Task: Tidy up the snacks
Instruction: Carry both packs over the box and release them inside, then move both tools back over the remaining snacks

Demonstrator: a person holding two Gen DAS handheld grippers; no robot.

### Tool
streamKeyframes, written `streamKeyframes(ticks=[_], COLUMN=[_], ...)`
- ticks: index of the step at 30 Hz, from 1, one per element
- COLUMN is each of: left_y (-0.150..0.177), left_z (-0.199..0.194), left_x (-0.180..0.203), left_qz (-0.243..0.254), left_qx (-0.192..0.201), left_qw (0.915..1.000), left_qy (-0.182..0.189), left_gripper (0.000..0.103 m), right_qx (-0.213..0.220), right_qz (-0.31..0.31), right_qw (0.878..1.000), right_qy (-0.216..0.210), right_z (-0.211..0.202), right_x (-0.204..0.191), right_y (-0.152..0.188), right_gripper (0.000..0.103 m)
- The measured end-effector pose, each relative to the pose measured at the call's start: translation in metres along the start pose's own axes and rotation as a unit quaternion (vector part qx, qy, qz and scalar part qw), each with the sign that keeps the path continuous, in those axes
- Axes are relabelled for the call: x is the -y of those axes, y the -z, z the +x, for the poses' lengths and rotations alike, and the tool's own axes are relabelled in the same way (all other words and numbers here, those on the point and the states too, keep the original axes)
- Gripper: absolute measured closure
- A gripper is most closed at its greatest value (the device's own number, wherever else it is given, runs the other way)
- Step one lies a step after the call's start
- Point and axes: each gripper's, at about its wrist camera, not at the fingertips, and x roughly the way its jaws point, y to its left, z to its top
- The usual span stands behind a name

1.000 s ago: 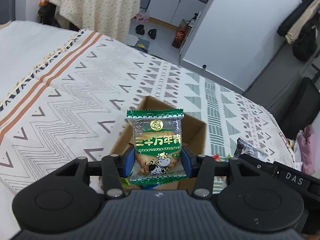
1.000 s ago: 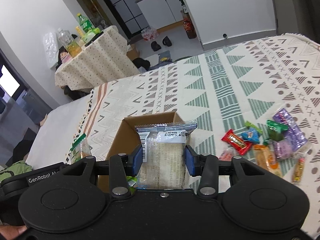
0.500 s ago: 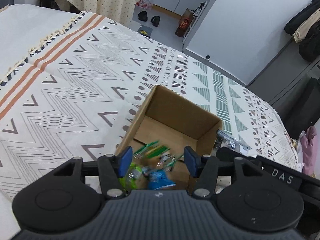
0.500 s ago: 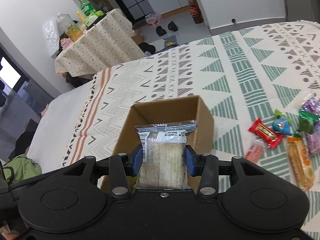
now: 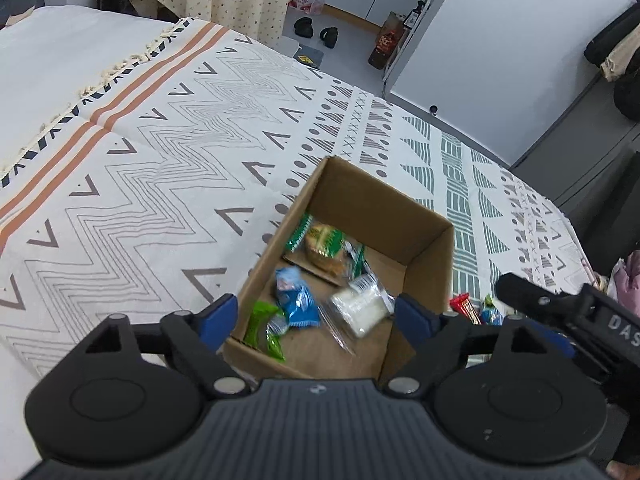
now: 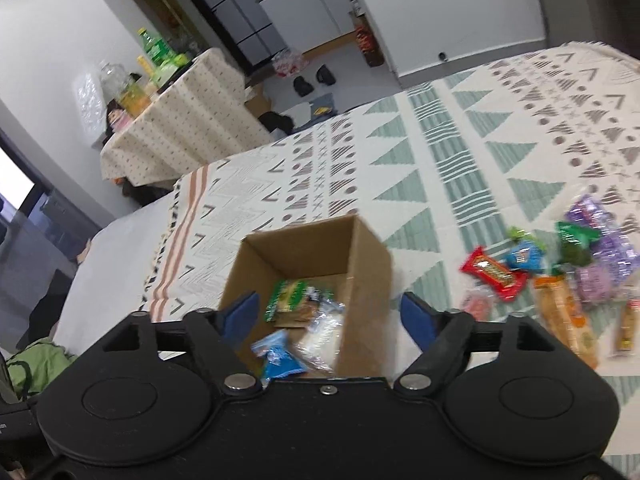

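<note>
Ahead of both grippers, open cardboard box on patterned bedspread. Right of the right gripper, loose snacks on the spread: red bar, blue candy, green packet, purple packets, orange pack. Far behind, cloth-covered table with bottles, shoes on the floor. Nothing blocks the box mouth. Left gripper jaws spread wide, empty, over the near box edge; right gripper also wide open, holding nothing. Other gripper's black body shows to the left gripper's right. Inside box: green-trimmed biscuit pack toward far-left corner, white clear-wrapped cake blurred in the middle, blue packet and lime green packet near the front.
</note>
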Motion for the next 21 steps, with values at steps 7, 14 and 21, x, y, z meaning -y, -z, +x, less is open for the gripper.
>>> streamKeyframes(ticks=[7,14,21], left_y=[0.015,0.031,0.046], left_z=[-0.010,-0.025,-0.036], left_x=[0.019,0.045,0.070], left_qz=[0.010,0.036,0.064], left_qx=[0.001,0.010,0.015], left_qw=[0.9999,0.9993,0.9978], left_qy=[0.000,0.004,0.009], left_gripper=[0.008,0.000,0.000], right_qx=[0.014,0.025,0.042], right_qz=[-0.009,-0.008,0.000], right_qw=[1.000,0.999,0.998], right_qy=[0.019,0.032,0.042], right_z=[-0.028,-0.054,-0.079], right_x=[0.022,0.042,0.066], right_y=[0.005,0.008,0.010], right_gripper=[0.010,0.000,0.000])
